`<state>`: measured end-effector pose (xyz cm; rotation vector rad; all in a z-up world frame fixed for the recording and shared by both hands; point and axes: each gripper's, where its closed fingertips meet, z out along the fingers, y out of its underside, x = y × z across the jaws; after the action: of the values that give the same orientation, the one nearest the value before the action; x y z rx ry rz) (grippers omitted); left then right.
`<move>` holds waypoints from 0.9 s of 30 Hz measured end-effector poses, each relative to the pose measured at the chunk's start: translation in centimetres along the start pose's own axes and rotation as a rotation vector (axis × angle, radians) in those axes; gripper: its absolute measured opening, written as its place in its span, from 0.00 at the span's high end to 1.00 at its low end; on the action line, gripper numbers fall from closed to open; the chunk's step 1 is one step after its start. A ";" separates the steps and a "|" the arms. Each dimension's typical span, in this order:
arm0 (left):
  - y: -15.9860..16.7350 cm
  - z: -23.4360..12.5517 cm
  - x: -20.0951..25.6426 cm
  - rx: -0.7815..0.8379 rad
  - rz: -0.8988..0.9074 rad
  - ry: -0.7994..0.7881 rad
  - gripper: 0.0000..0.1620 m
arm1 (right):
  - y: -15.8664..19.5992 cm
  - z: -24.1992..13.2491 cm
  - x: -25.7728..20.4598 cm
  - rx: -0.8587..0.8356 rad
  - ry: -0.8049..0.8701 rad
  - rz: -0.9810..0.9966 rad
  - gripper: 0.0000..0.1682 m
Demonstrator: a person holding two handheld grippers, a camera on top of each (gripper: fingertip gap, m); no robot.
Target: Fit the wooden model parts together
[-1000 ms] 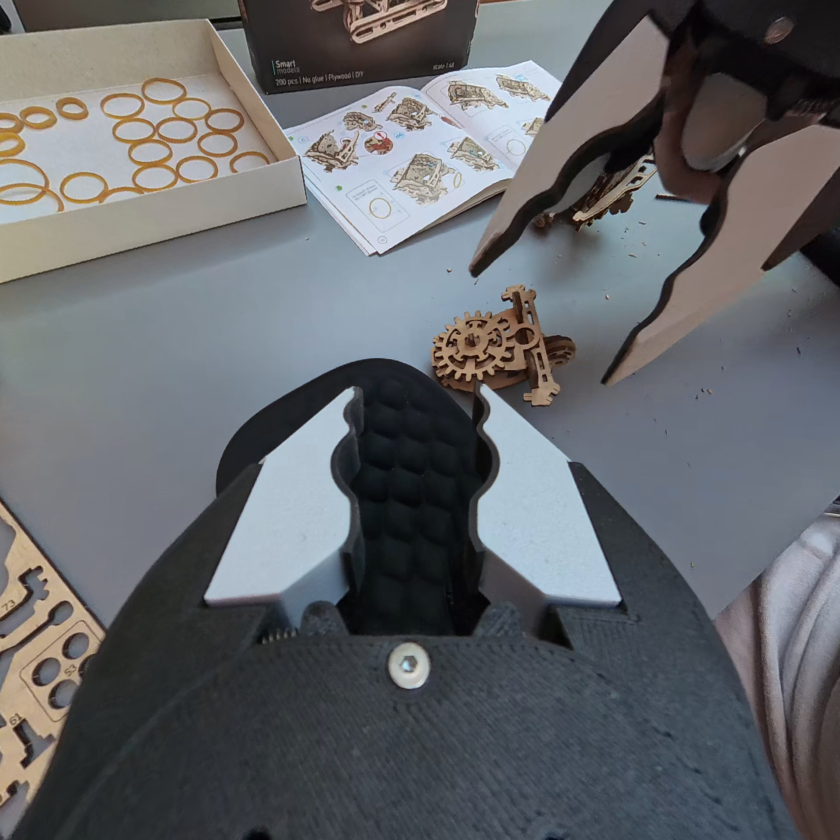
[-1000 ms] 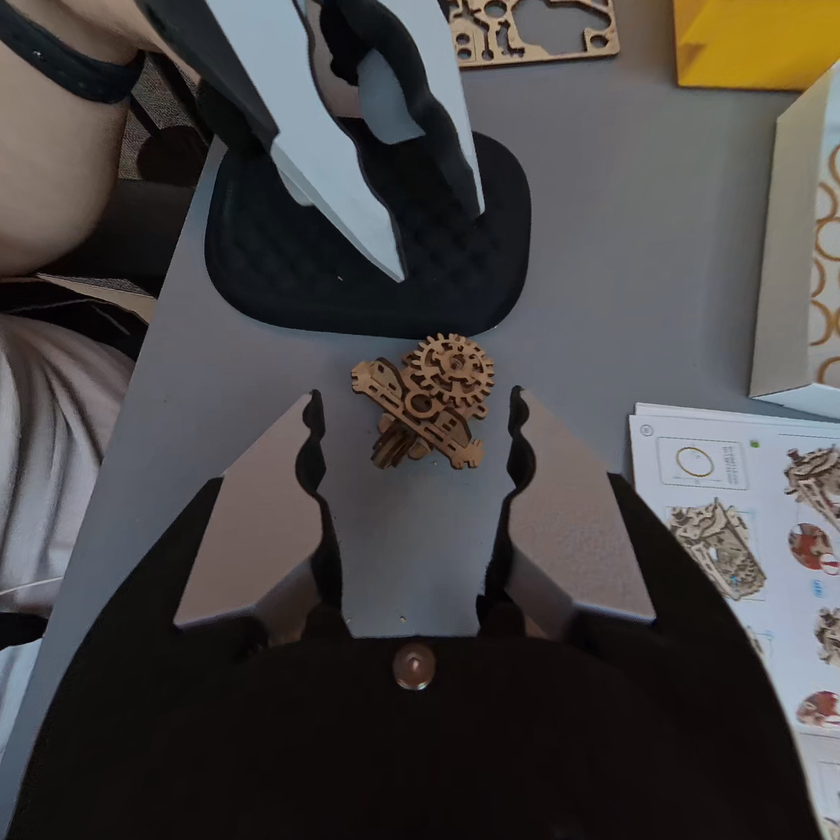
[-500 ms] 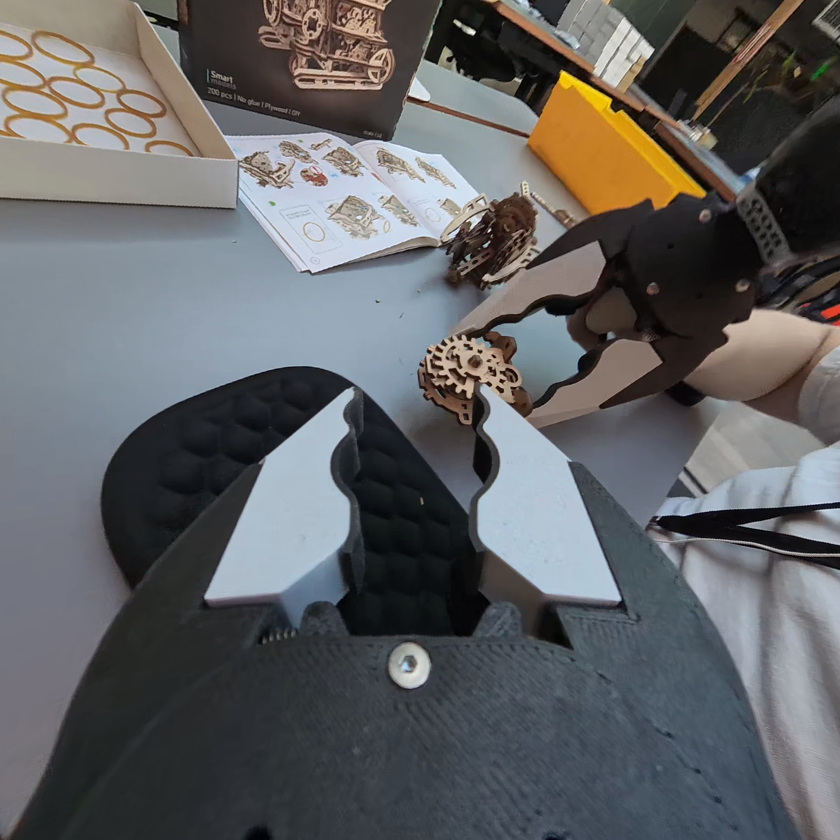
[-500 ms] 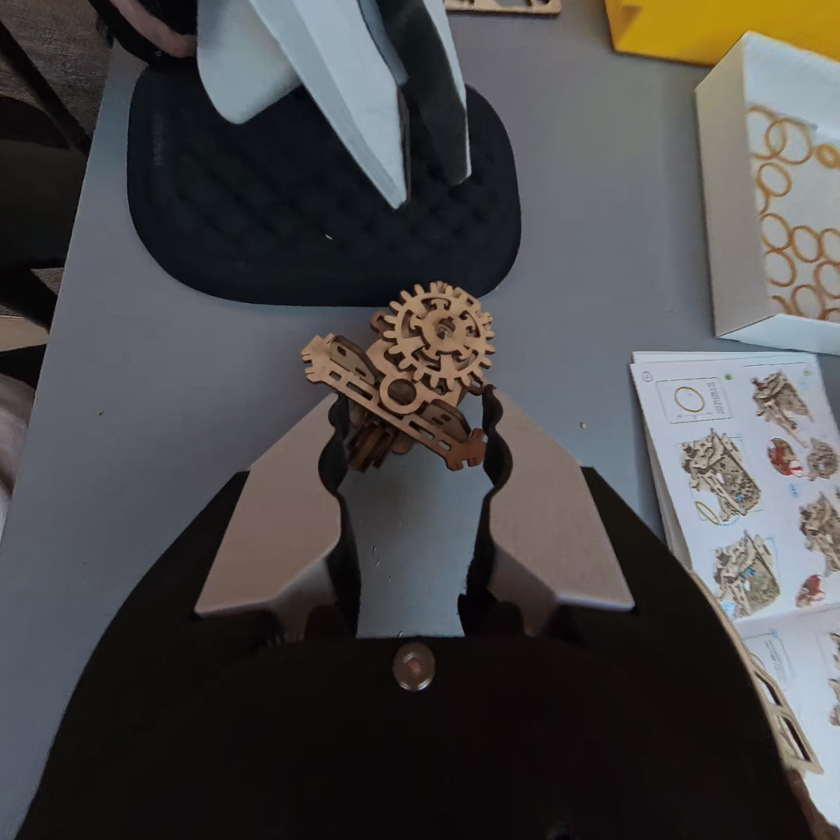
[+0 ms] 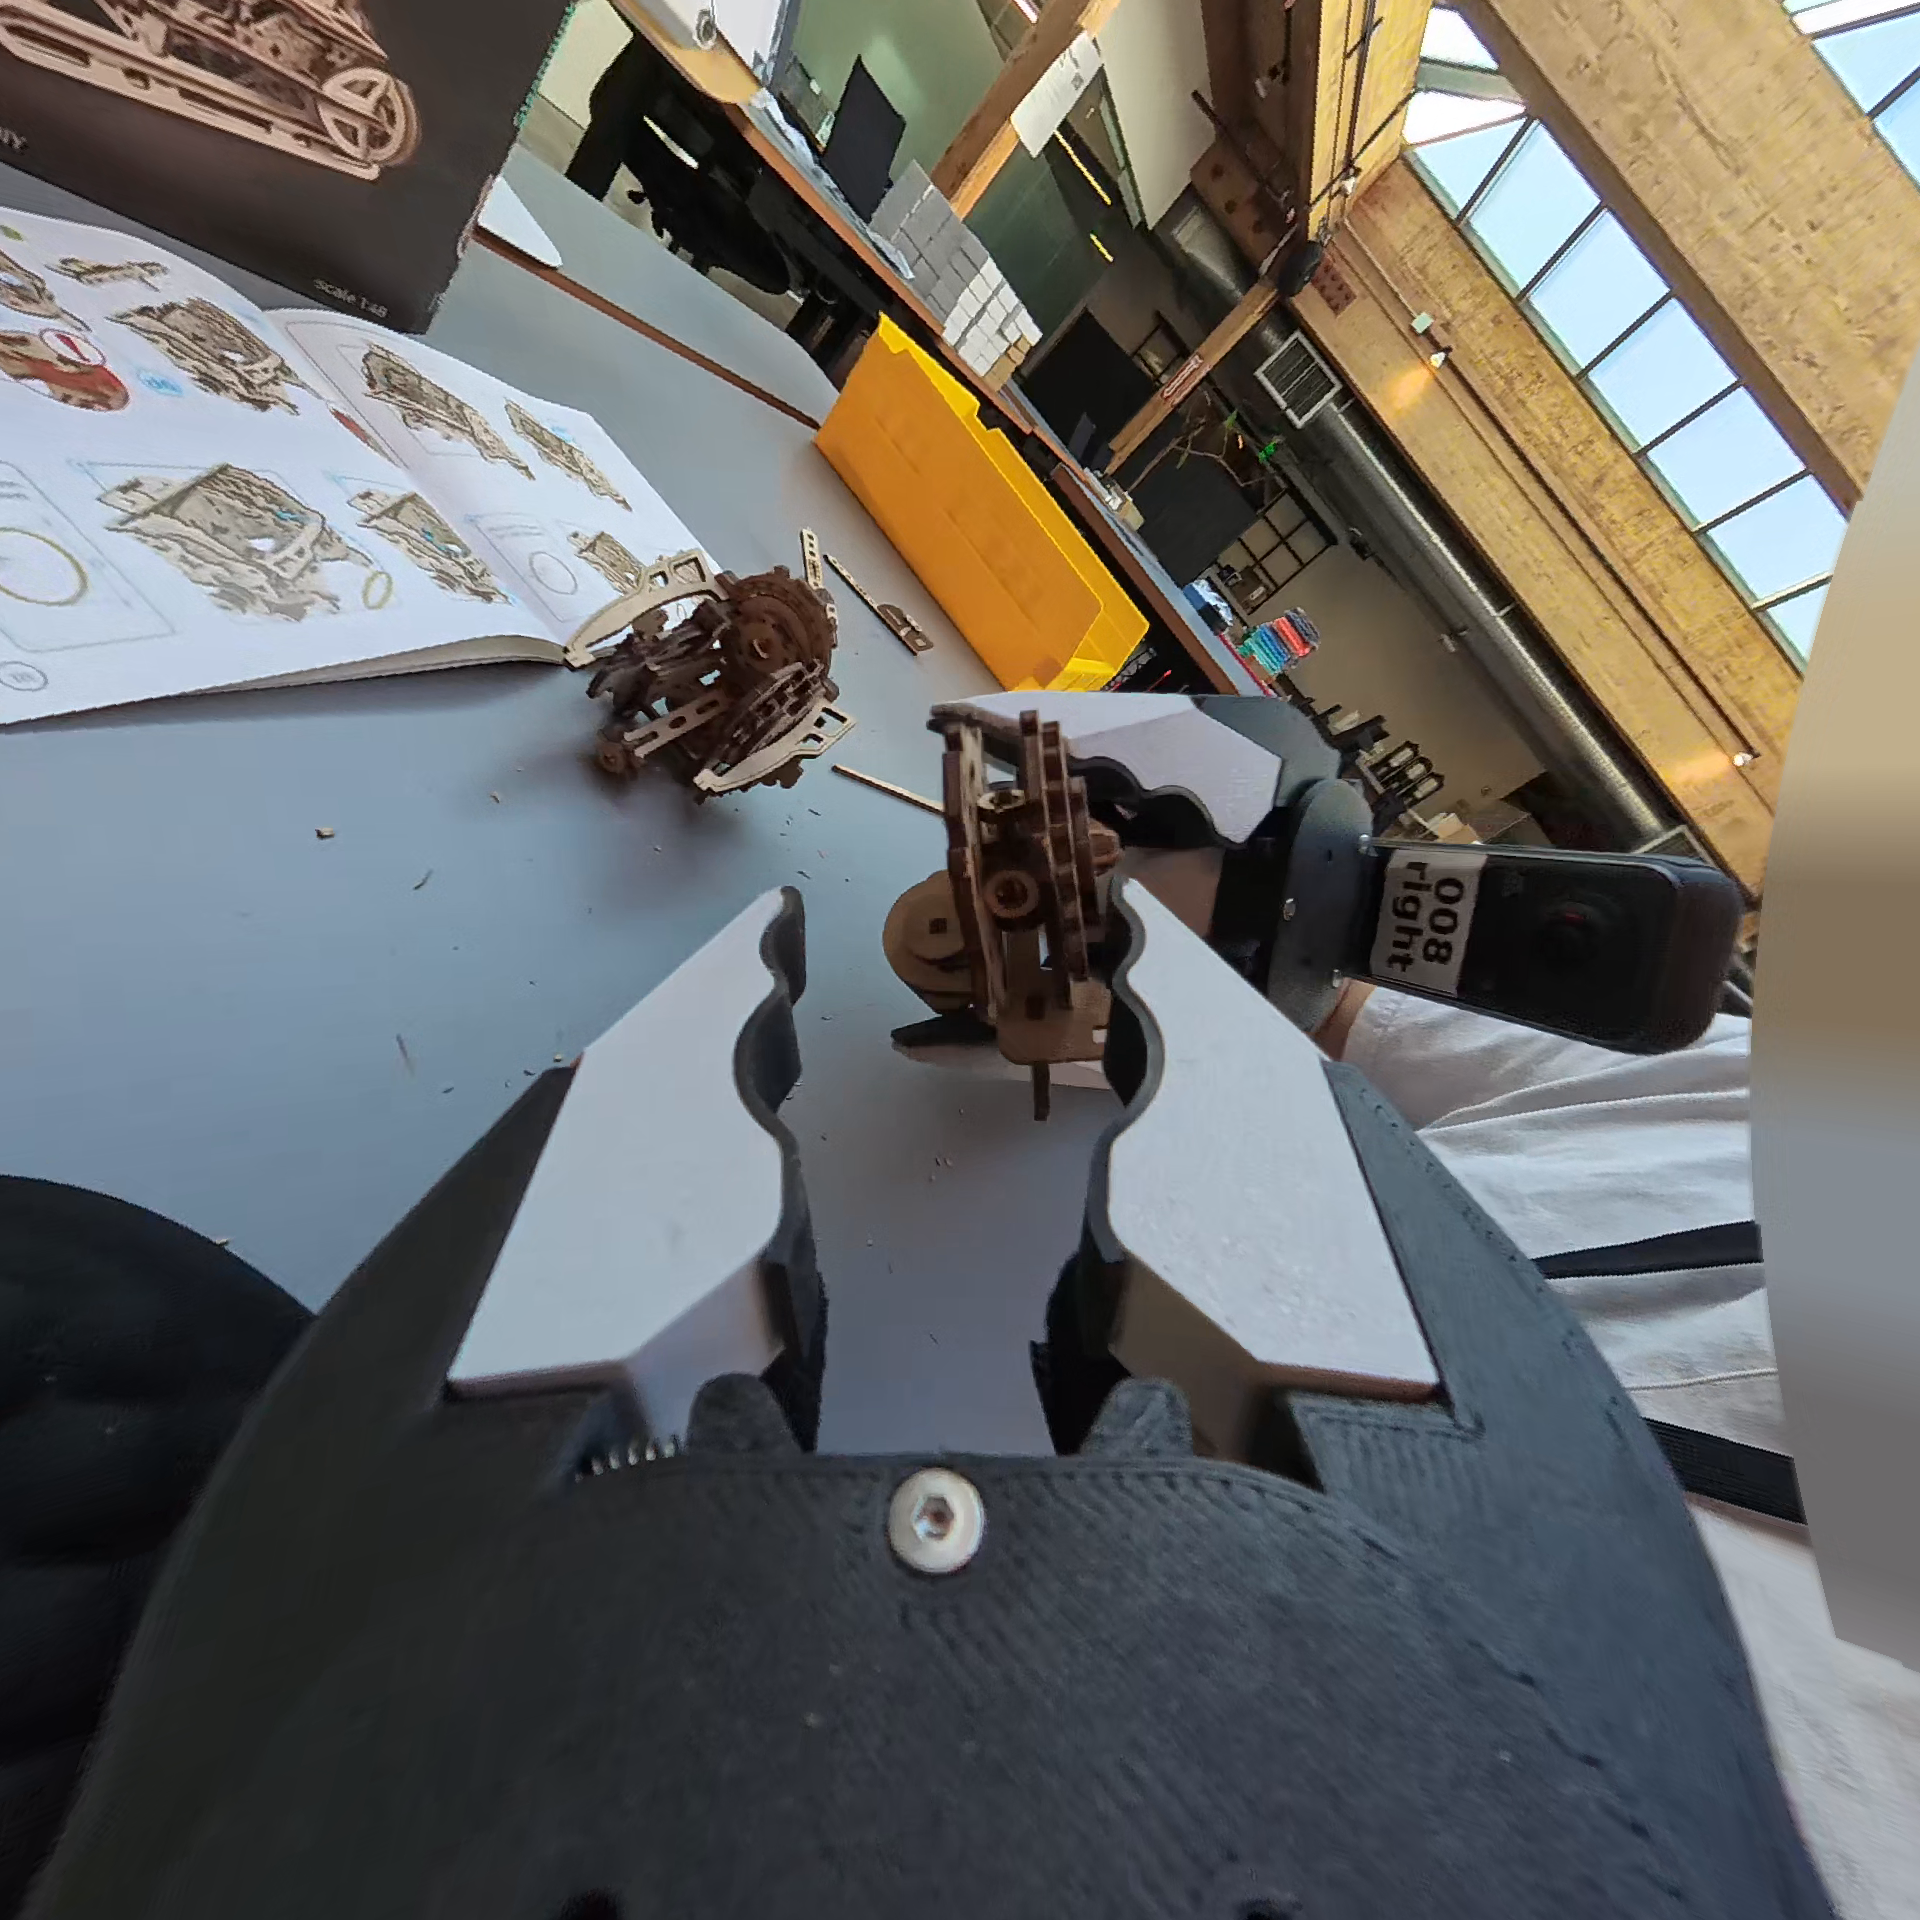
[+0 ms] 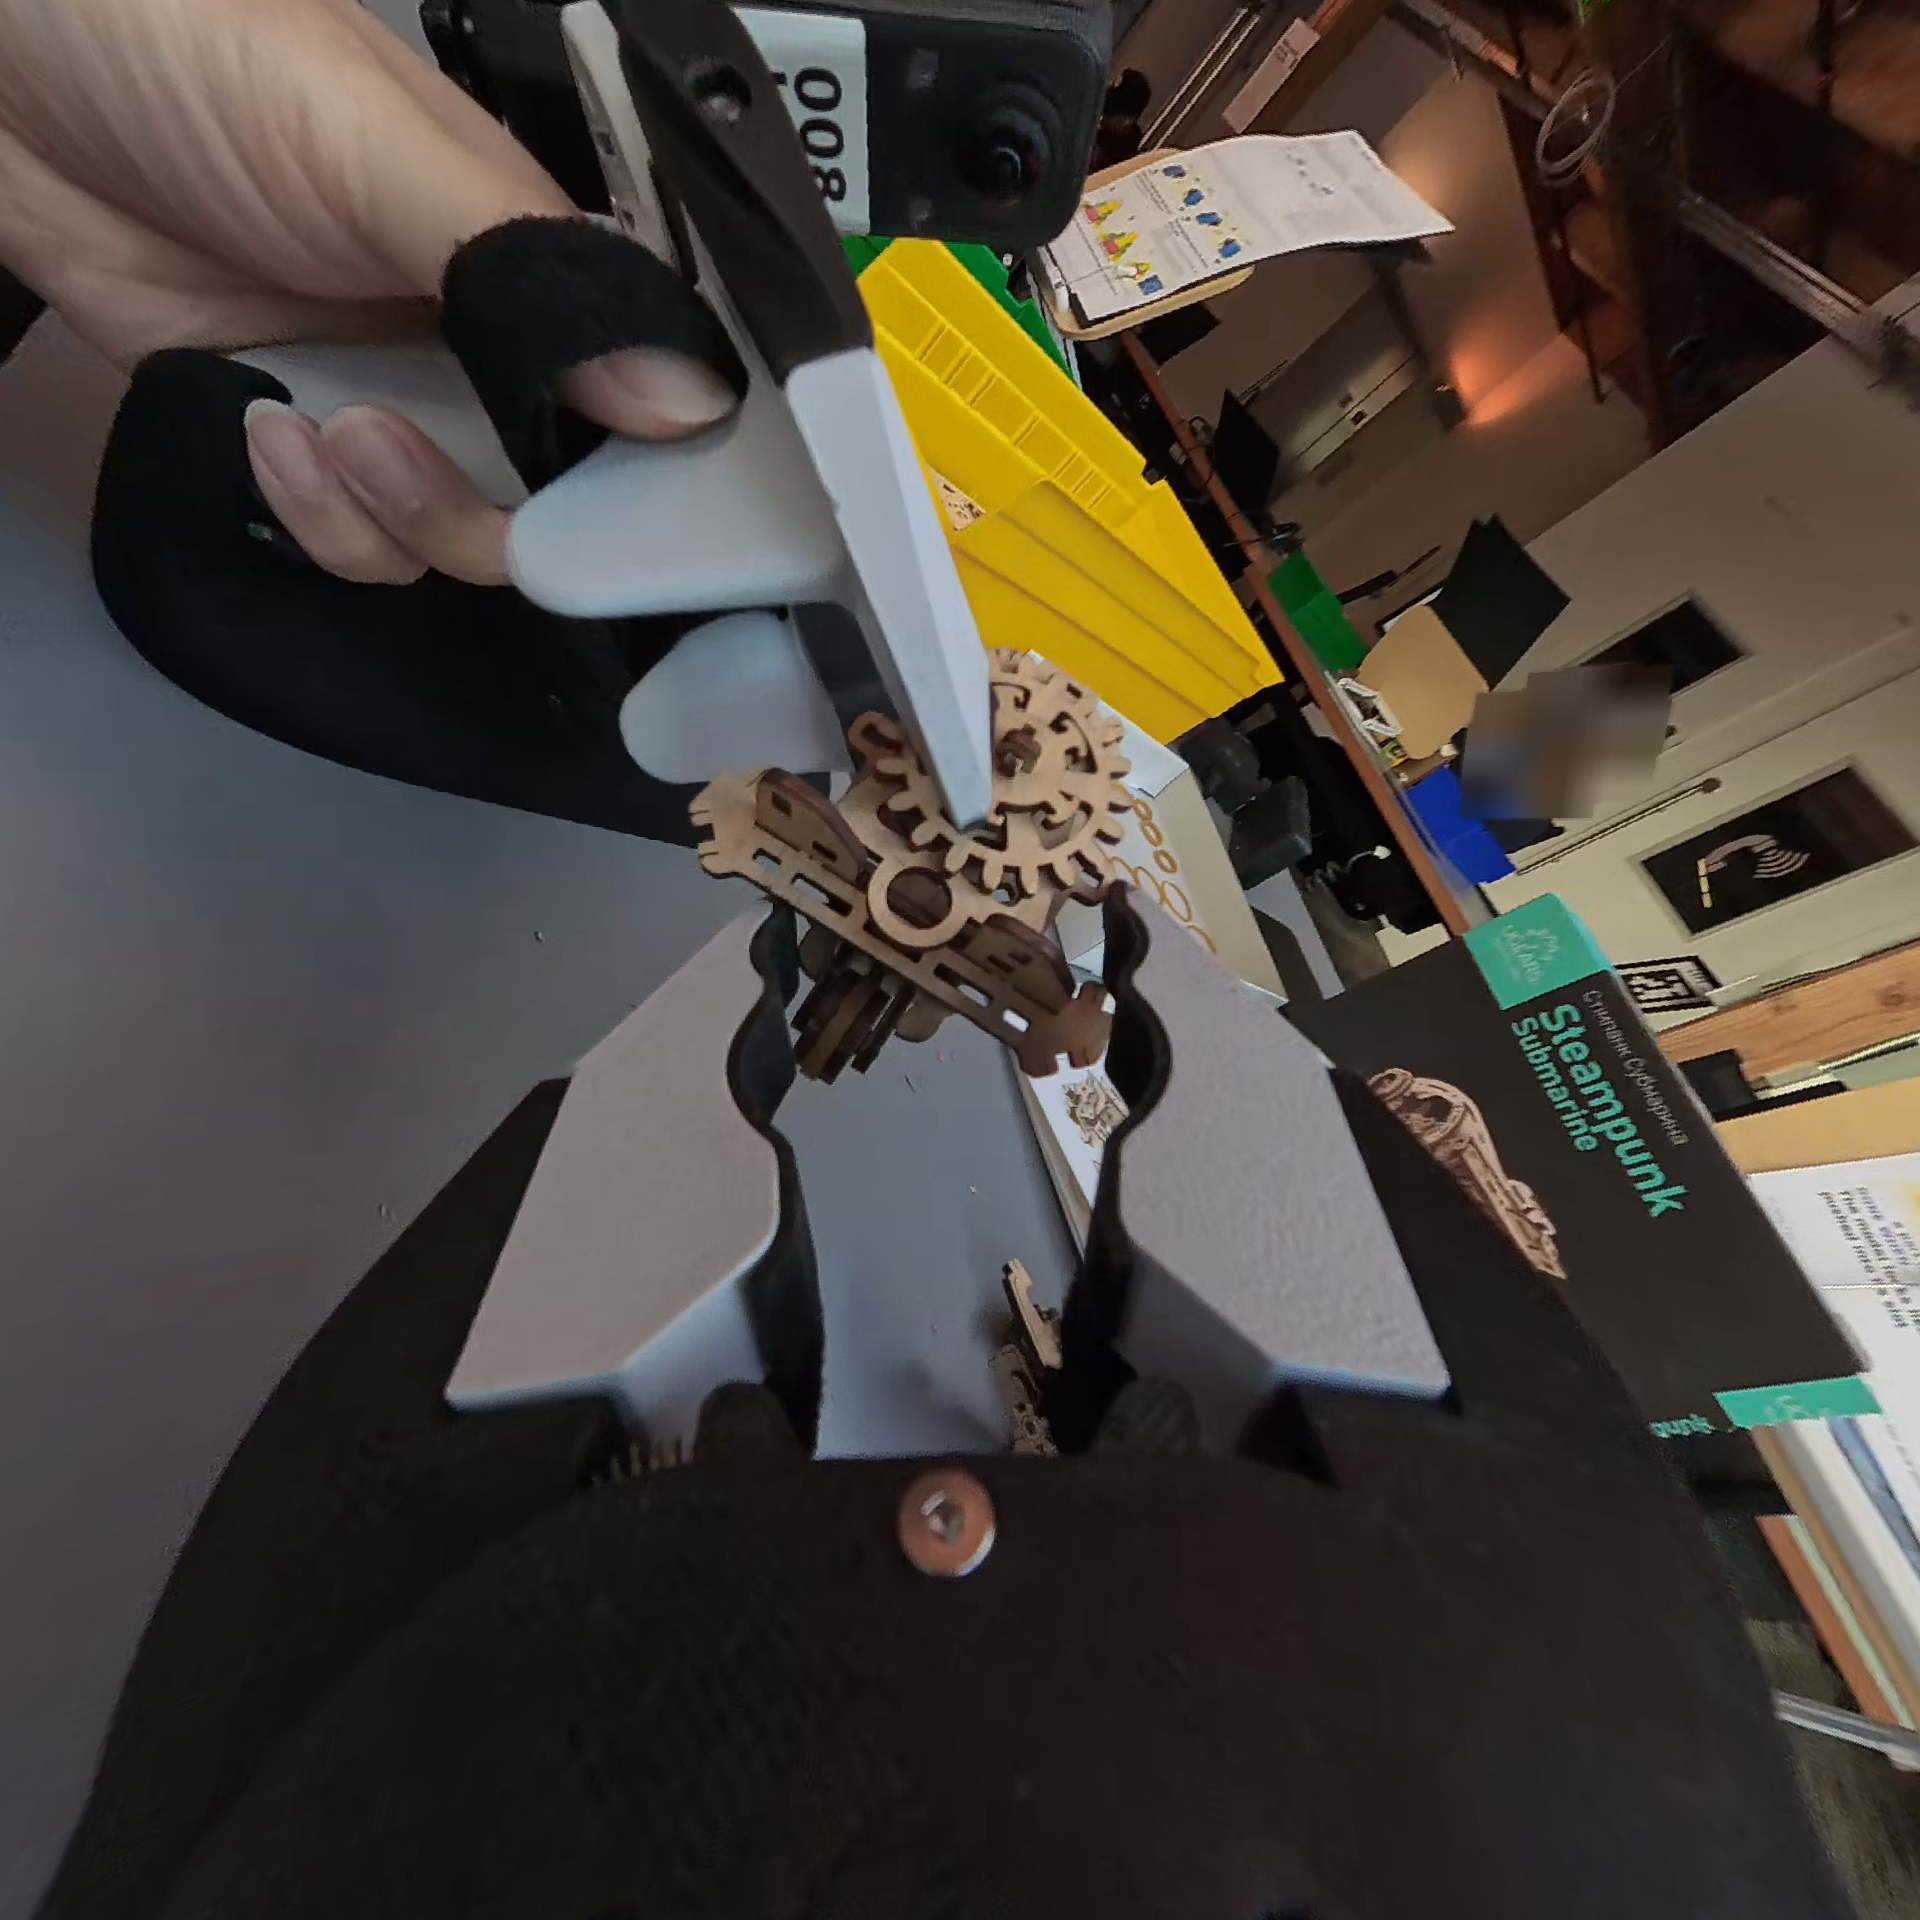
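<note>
Holding the small tan plywood gear cluster [image 6: 935,883] aloft in the right gripper [image 6: 940,935], clamped at its lower bracket.

Best kept clamped and level; left gripper [image 5: 951,935] gaping beside the cluster, one fingertip [image 6: 961,769] overlapping its top gear; larger dark wooden assembly [image 5: 717,681] beyond, on the grey table [image 5: 260,935].

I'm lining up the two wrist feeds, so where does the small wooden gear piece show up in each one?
Left wrist view: the gear piece is right of centre, seen edge-on, held off the table by the right hand-held gripper.
Right wrist view: the gear piece is at centre, face-on, between that hand-held gripper's fingertips.
Shared landmark: the yellow bin behind it in both.
</note>
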<state>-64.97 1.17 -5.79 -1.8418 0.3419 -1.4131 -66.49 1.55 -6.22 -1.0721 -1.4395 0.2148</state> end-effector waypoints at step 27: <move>-5.8 2.3 -8.1 -0.063 0.283 -0.377 0.85 | 13.4 -7.0 7.8 -0.186 -0.454 0.246 0.54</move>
<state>-67.05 11.03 -7.50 -1.9730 0.4367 -0.8524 -52.60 11.14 -8.66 -1.4166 -1.7519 0.5358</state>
